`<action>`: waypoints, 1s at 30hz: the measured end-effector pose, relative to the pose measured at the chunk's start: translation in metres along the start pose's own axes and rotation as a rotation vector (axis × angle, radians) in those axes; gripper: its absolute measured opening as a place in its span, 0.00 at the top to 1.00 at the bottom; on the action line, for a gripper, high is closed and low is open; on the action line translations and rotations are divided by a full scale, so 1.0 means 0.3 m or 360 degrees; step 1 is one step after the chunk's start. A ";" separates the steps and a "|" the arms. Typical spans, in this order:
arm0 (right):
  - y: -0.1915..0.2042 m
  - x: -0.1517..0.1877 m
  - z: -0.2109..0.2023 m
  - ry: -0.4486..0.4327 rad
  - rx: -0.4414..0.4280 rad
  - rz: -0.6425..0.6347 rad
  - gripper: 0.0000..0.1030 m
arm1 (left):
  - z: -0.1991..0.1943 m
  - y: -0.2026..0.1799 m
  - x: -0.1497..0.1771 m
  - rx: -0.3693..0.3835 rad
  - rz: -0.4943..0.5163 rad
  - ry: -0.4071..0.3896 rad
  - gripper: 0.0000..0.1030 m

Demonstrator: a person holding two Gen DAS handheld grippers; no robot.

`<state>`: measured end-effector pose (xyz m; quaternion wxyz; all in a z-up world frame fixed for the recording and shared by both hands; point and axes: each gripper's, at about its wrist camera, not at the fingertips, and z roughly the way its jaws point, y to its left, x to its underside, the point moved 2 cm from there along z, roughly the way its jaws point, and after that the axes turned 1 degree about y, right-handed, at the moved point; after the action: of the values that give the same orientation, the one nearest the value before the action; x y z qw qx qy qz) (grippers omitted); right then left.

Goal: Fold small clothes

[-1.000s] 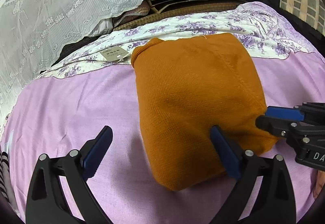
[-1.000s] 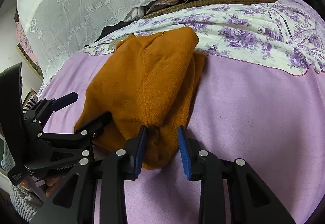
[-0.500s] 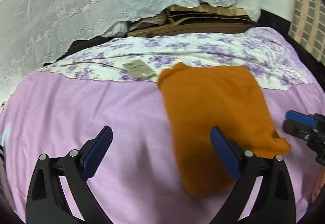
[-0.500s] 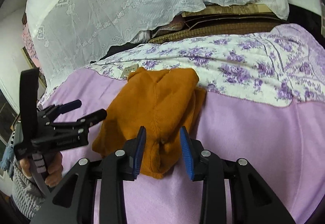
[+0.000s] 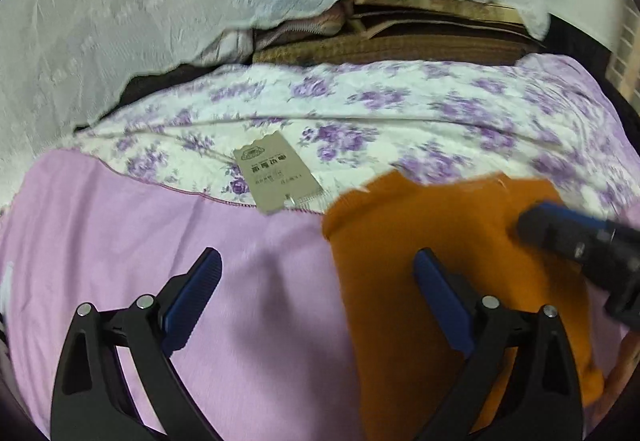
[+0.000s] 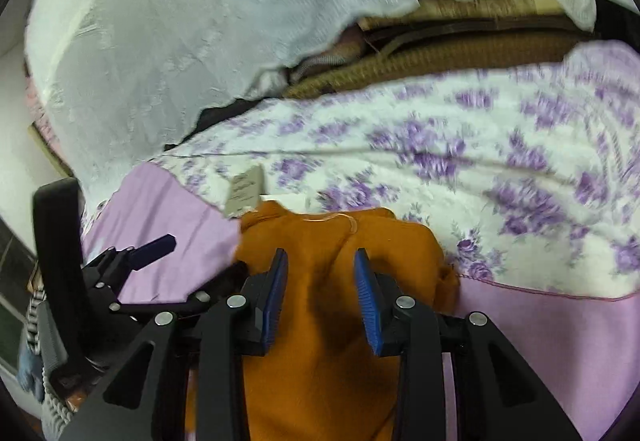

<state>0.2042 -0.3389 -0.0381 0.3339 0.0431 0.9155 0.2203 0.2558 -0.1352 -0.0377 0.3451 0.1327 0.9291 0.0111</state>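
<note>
Folded orange knit garment [image 5: 420, 261] lay on the pink sheet [image 5: 120, 241], its far edge overlapping the white-and-purple floral quilt [image 5: 360, 113]. A grey paper tag [image 5: 276, 175] sat on the quilt just left of the garment's far-left corner.

Left gripper [image 5: 316, 289]: jaws spread wide, nothing between the pads. The left finger sat over bare pink sheet, the right finger over the garment's left part. Whether that finger touched the cloth, can't tell. Released.

Right gripper [image 6: 322, 281]: positioned over the near middle of the garment, orange knit filling the gap between the blue pads [image 6: 276, 293]. Jaws had just been closing a little, gap narrow. Cloth ran between them, but the pads did not clearly pinch it; frames blurred, so a grip can't be confirmed.

From the left wrist view the right gripper [image 5: 576, 241] sat at the garment's right side, blurred. From the right wrist view the left gripper [image 6: 160, 265] was left of the garment, over the pink sheet, jaws apart.

White lace cover [image 6: 180, 41] and stacked brown textiles [image 6: 460, 45] at the far side.
</note>
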 end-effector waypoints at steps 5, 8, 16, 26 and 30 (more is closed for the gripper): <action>-0.089 0.012 0.100 0.0030 -0.0071 0.0076 0.76 | 0.194 0.058 -0.015 0.0048 -0.0200 0.0136 0.04; -0.072 0.018 0.103 0.0005 -0.0023 0.0013 0.76 | 0.204 0.068 -0.014 0.0095 -0.0238 0.0127 0.04; -0.034 0.043 0.010 -0.0146 0.0065 -0.0083 0.74 | 0.083 0.111 0.025 0.0183 -0.0315 0.0016 0.05; 0.101 0.204 -0.185 -0.0151 0.0129 -0.0289 0.72 | -0.118 0.002 0.179 0.0308 -0.0160 -0.0012 0.05; 0.049 0.307 -0.143 -0.0047 0.0222 -0.0290 0.73 | -0.101 -0.033 0.266 0.0281 -0.0108 0.0068 0.04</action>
<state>0.1049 -0.3209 -0.0573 0.3622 -0.0139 0.9237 0.1241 0.1759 -0.1224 -0.0666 0.3123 0.1308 0.9376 -0.0795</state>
